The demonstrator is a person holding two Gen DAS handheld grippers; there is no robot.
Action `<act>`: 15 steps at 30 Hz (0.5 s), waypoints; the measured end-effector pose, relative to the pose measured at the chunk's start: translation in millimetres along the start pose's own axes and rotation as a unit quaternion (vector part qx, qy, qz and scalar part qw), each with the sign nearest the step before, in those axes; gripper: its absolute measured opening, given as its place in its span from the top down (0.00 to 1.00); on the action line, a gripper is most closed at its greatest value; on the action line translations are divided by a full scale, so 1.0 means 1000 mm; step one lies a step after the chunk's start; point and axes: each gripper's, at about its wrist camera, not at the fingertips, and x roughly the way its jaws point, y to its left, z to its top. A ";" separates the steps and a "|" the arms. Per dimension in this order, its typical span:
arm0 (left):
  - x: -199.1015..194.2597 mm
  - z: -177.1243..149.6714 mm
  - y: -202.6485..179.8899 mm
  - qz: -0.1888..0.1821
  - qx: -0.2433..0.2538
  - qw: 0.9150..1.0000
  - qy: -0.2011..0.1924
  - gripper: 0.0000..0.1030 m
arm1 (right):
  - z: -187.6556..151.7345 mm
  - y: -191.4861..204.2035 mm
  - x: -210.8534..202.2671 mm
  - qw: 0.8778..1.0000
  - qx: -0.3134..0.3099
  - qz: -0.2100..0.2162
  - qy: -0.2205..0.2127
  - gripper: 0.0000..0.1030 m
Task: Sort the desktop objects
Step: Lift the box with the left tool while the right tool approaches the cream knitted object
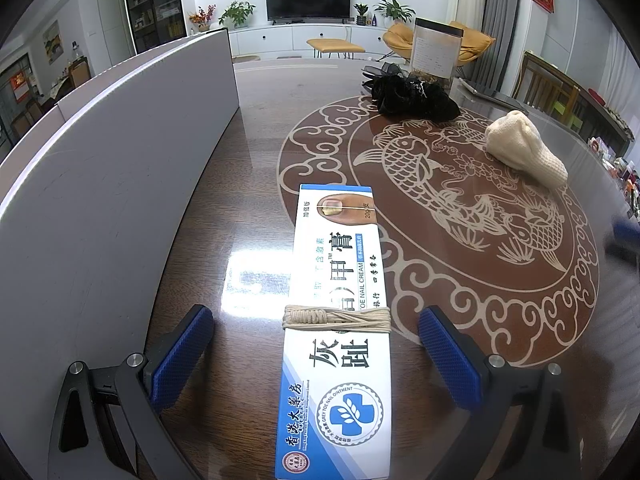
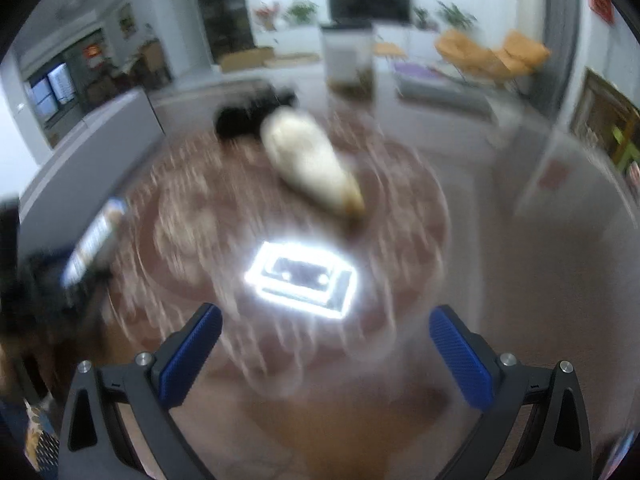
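Observation:
A long white and blue nail cream box [image 1: 336, 320], with a beige cord [image 1: 336, 317] wound around its middle, lies on the brown table between the fingers of my left gripper [image 1: 316, 350]. The jaws stand wide apart and the blue pads [image 1: 182, 356] do not touch the box. A cream knitted sock [image 1: 524, 148] and a black fabric bundle [image 1: 412, 98] lie farther back. The right wrist view is motion-blurred: my right gripper [image 2: 326, 344] is open above the table, with the sock [image 2: 312, 160] and black bundle [image 2: 240, 120] ahead and the box [image 2: 94, 240] at far left.
A grey-white storage box wall [image 1: 120, 168] runs along the left of the table. A clear bag with a black top [image 1: 436, 50] stands at the back. A bright lamp reflection [image 2: 302, 278] shines on the glossy tabletop [image 1: 460, 240]. Chairs and a TV cabinet lie beyond.

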 end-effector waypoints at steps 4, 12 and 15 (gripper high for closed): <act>0.000 0.000 0.000 0.000 0.000 1.000 0.000 0.00 | 0.049 0.017 0.039 0.998 -0.051 -0.013 0.040 0.00; 0.001 0.000 0.000 0.000 0.000 1.000 0.000 0.00 | 0.089 0.018 0.093 0.995 -0.045 -0.036 0.076 0.01; 0.001 0.000 0.000 0.000 0.000 1.000 0.000 0.00 | 0.093 0.012 0.104 0.995 -0.020 -0.008 0.093 0.26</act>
